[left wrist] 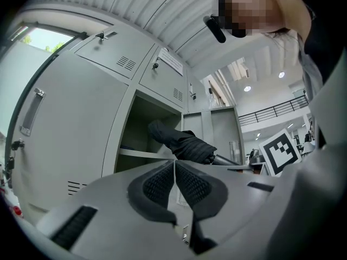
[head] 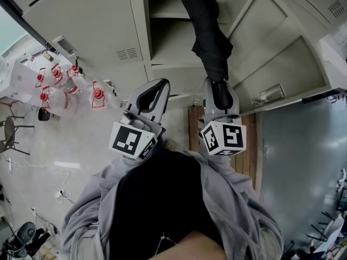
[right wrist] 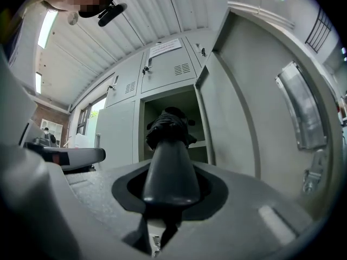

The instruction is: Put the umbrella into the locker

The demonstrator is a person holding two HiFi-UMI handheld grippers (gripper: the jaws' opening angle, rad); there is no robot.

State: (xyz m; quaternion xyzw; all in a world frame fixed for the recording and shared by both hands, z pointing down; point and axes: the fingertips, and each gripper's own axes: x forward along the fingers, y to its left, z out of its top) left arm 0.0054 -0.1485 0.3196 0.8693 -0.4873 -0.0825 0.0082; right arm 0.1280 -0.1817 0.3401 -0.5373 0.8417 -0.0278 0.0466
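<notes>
A folded black umbrella [head: 209, 31] reaches into the open compartment of a grey locker [head: 81, 26], its far end past the doorway. My right gripper [head: 218, 85] is shut on the umbrella's handle [right wrist: 169, 172] and points level at the opening; the bundled canopy [right wrist: 169, 126] sits ahead of it. To its left, my left gripper [head: 161, 85] hangs in front of the locker, holding nothing. Its pads [left wrist: 160, 183] meet with no gap. In the left gripper view the umbrella [left wrist: 184, 144] sits in the compartment above a shelf [left wrist: 142, 154].
The locker door [head: 282, 64] stands swung open on the right, also close beside the right gripper [right wrist: 244, 118]. Several clear bottles with red caps [head: 59, 83] stand on the floor to the left. The locker doors [left wrist: 70, 134] left of the opening are closed.
</notes>
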